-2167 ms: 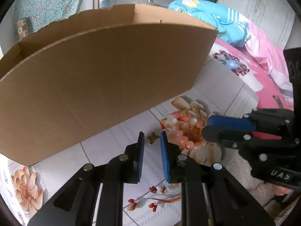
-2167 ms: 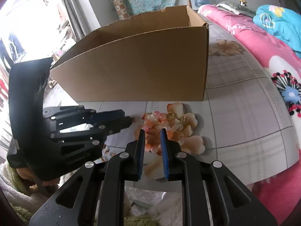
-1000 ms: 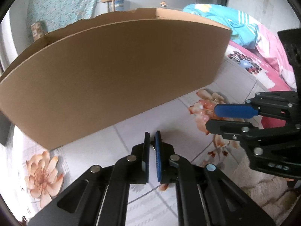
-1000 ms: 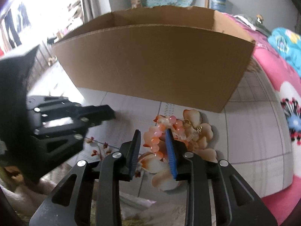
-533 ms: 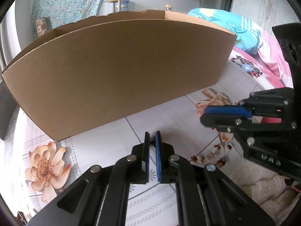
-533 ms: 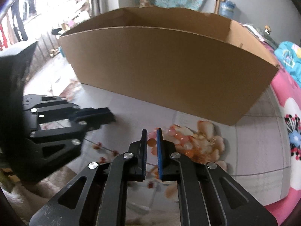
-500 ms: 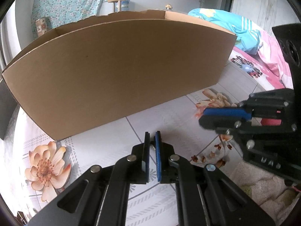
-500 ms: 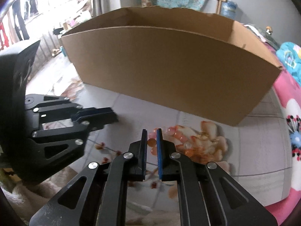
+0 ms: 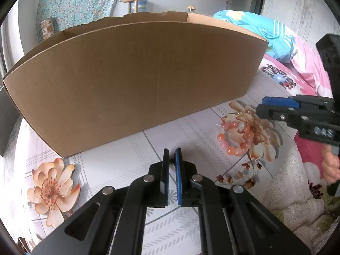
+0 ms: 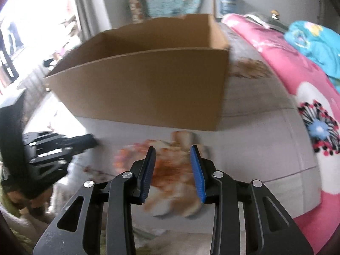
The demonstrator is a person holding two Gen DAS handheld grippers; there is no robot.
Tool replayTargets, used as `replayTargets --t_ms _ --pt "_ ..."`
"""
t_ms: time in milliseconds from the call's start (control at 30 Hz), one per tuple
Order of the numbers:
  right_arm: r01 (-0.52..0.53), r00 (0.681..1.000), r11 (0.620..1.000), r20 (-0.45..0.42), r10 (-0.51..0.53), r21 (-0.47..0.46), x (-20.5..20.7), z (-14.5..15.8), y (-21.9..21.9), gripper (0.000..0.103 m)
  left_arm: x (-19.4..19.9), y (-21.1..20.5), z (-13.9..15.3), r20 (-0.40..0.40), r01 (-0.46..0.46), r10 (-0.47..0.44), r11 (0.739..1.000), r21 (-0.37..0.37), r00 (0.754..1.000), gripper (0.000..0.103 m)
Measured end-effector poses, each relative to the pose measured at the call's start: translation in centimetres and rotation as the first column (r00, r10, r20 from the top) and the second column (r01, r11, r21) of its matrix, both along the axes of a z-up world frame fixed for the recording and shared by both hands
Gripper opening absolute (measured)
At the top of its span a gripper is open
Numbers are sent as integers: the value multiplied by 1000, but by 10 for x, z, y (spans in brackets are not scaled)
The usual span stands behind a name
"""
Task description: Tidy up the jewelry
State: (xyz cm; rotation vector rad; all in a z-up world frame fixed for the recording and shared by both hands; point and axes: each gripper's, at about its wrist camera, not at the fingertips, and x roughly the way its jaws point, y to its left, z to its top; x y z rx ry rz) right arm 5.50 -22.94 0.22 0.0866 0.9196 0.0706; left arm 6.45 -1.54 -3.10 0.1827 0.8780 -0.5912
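Observation:
A bracelet of orange and pink beads (image 9: pixel 234 137) lies on the flowered tablecloth (image 9: pixel 119 165) in front of a big open cardboard box (image 9: pixel 131 80). A small gold piece (image 9: pixel 247 112) lies on a printed flower just behind it. My left gripper (image 9: pixel 172 159) is shut on a small dark item, barely visible between its pads, above the cloth left of the bracelet. My right gripper (image 10: pixel 172 148) is open above the blurred bracelet (image 10: pixel 127 155), with nothing in it; it also shows in the left wrist view (image 9: pixel 276 106). The box (image 10: pixel 144 89) stands behind it.
A pink bedcover (image 10: pixel 286 68) and blue bedding (image 10: pixel 312 42) lie to the right. A fluffy cream cloth (image 9: pixel 297 191) lies at the cloth's near right edge. A wooden chair (image 9: pixel 131 2) and patterned curtain stand behind the box.
My right gripper has opened and let go of the bead bracelet, which now lies on the cloth. The right gripper is moving. My left gripper stays shut and has shifted little.

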Motion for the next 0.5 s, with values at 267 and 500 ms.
replayTargets --t_ms 267,500 --pt "1 999 1000 -49 -3 -29 15 -21 9 22 0 -1 0 3 -3 3 1000 14 1000 5" --pt "11 998 1000 -57 -11 1 30 -22 6 21 1 -3 1 2 -3 3 1000 16 1000 5"
